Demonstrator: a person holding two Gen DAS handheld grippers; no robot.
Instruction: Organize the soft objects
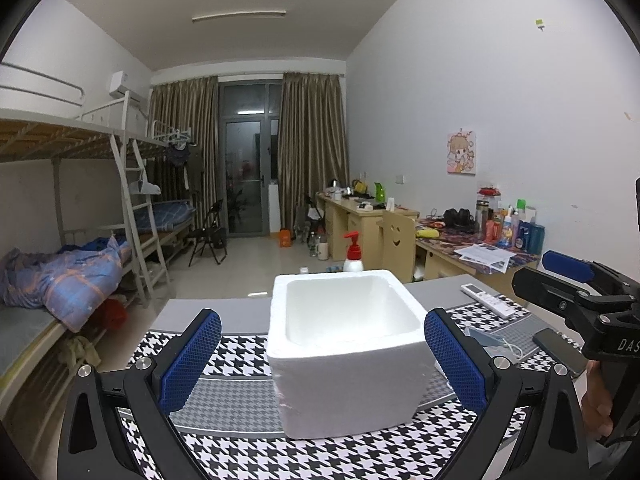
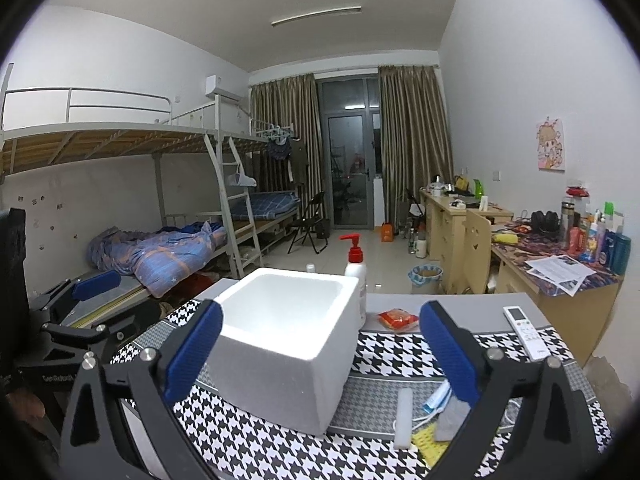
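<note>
Soft objects: face mask [image 2: 436, 398], sponge [image 2: 430, 442] & grey cloth [image 2: 452, 420] lie loose on the bench [image 2: 256, 444], lower right of right-wrist frame, just beside the foam box [image 2: 280, 344], which sits mid-frame, open side up, prob. the bin for them. Right gripper [image 2: 320, 356]: jaws spread, nothing held. Left gripper [image 1: 322, 360]: jaws spread, flanking box w/o touching.

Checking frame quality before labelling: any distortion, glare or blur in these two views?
Left wrist view: strong fisheye bending, dark corner vignette, white foam box nearly overexposed inside. Right wrist view: same curved walls and black rim, box bright, houndstooth black-and-white mat sharp; no motion blur.
</note>
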